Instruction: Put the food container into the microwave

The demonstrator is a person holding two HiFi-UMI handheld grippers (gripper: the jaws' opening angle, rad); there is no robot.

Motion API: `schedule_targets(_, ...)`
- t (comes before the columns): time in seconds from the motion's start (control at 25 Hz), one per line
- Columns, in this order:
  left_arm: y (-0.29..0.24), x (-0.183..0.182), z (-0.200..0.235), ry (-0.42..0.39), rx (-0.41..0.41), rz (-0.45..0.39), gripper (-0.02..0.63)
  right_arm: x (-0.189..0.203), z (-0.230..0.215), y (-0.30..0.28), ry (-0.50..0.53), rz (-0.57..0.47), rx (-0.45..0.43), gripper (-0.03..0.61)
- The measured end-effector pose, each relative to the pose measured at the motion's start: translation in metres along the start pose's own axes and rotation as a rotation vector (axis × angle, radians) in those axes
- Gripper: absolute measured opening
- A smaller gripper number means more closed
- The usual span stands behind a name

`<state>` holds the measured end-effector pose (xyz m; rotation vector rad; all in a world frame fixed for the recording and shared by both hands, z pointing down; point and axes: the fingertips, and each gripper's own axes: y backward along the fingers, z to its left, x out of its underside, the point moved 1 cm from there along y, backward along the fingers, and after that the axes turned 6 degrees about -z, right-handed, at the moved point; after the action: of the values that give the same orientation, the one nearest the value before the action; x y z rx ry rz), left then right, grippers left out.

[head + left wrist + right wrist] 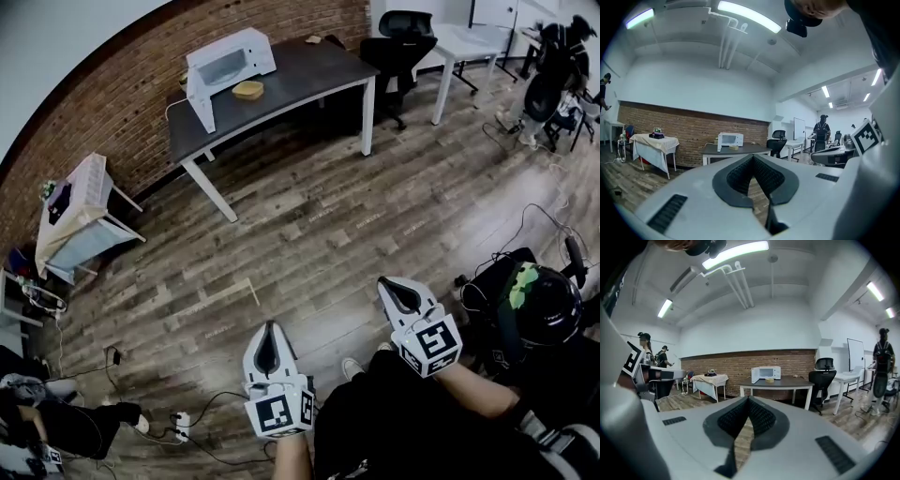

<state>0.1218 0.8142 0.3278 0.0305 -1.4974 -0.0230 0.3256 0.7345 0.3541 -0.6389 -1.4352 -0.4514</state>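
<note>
The left gripper (752,158) has its jaws pressed together at the tips, with nothing caught between the ribbed dark pads (738,176). The right gripper (748,399) is the same, tips meeting and empty. In the head view both are held low in front of the person, side by side and a little apart, above the wooden floor (356,216), each with its marker cube toward the body. They point across the room at a dark table (314,67) that stands well away against the brick wall (112,103). On that table sits the white microwave (228,64), at the table's left end, with its door (200,105) swung open to the left. The food container (247,90), a low tan round thing, rests on the tabletop just in front of the microwave's opening, outside it and well apart from both grippers. A black office chair (405,39) stands at the table's right end, and a white table (469,42) lies beyond it. To the left along the wall is a small table draped in a pale cloth (77,211). Cables (202,422) trail over the floor near the person's feet.
</note>
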Motion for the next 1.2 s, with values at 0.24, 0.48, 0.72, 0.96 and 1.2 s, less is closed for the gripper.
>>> schedule_targets(0.24,0.001,-0.005,0.006,0.003,-0.008,-0.008,0.003,-0.01,0.006,-0.002,-0.008,-0.042,-0.014,0.063)
schedule_targets(0.48,0.008,0.003,0.011,0.013,-0.011,0.007,0.003,-0.008,0.006,0.003,-0.003,-0.042,0.006,0.064)
schedule_targets(0.72,0.002,0.01,0.004,0.018,0.021,0.012,0.003,0.0,-0.015,0.025,0.041,-0.027,0.099,0.064)
schedule_targets(0.96,-0.007,0.011,-0.003,-0.009,0.053,0.032,0.003,0.0,-0.021,0.021,0.054,-0.036,0.117,0.064)
schedule_targets(1.2,-0.019,0.002,0.003,-0.034,0.031,0.026,0.003,0.0,-0.028,-0.012,0.016,-0.059,0.1,0.064)
